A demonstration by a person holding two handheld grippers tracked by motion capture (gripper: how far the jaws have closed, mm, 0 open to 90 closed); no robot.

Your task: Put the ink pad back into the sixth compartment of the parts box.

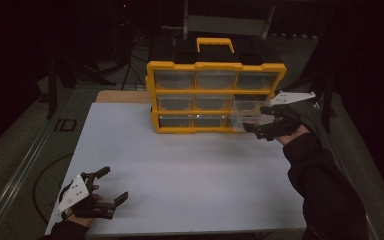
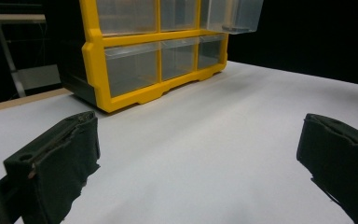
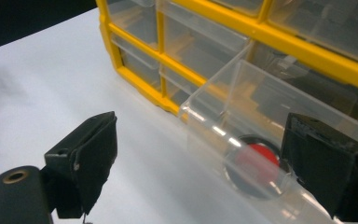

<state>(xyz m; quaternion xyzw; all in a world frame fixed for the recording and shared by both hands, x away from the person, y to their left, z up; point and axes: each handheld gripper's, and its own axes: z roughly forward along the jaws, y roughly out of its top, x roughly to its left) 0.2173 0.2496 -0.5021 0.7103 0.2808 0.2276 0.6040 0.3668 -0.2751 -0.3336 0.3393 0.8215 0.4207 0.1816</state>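
Right gripper view: no readable writing; right gripper (image 3: 205, 158) jaws apart at the clear drawer (image 3: 242, 116).

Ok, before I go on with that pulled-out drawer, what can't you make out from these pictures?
- Round red-and-black item in the open drawer: right gripper view, blurred through the clear plastic; what it is stays unclear.
- Right gripper against the drawer: high view, dim and small; touching or not, I cannot tell.
- Other drawers of the yellow organizer: contents unreadable through glare.
- Left gripper: open, off to the side.
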